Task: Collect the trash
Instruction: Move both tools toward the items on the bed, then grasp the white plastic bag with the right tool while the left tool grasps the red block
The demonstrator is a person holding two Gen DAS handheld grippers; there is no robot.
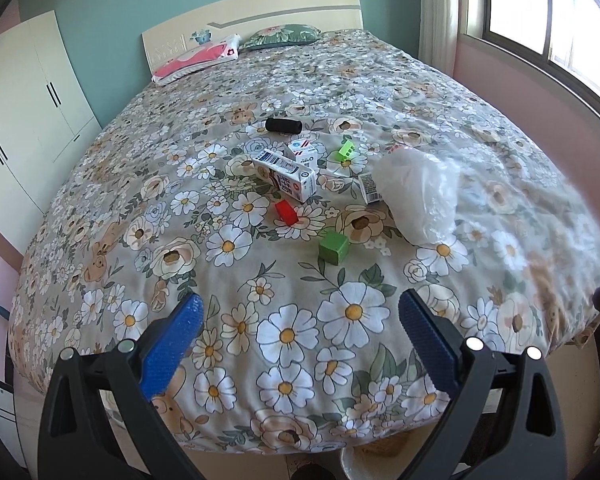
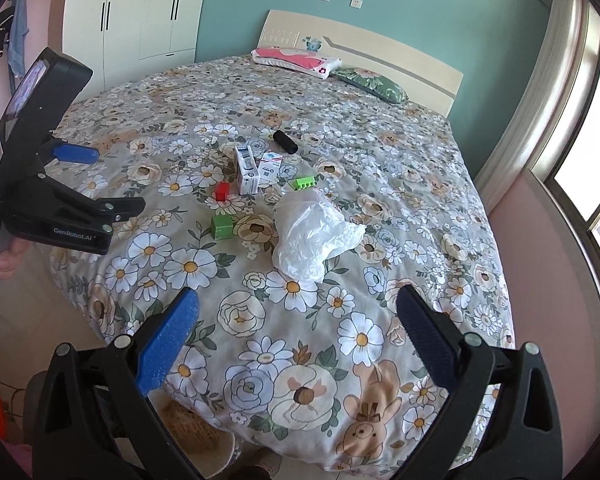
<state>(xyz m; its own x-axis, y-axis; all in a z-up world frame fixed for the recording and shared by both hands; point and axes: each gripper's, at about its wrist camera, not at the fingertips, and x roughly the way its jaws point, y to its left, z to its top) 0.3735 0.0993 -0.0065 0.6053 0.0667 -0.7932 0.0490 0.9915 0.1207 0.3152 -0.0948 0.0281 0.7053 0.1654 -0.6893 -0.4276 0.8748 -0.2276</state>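
Small items lie on the floral bed cover. A crumpled clear plastic bag [image 1: 418, 194] [image 2: 314, 234] lies right of the group. A white carton [image 1: 285, 176] [image 2: 247, 170] and a smaller white box [image 1: 301, 153] [image 2: 271, 168] lie behind it, with a small wrapper [image 1: 370, 187]. A black roll [image 1: 283, 125] [image 2: 285, 141], a green comb-like piece [image 1: 347, 149] [image 2: 303, 182], a red block [image 1: 287, 213] [image 2: 222, 191] and a green cube [image 1: 333, 247] [image 2: 222, 226] lie around them. My left gripper [image 1: 300, 316] is open and empty over the bed's near end; it also shows in the right wrist view [image 2: 112, 184]. My right gripper [image 2: 298, 312] is open and empty.
Two pillows [image 1: 198, 58] [image 2: 370, 84] lie at the headboard. A white wardrobe [image 1: 24, 112] [image 2: 136, 12] stands left of the bed. A window [image 1: 560, 16] and pink wall [image 2: 548, 264] run along the right side. The bed's foot edge [image 1: 300, 446] is just below the grippers.
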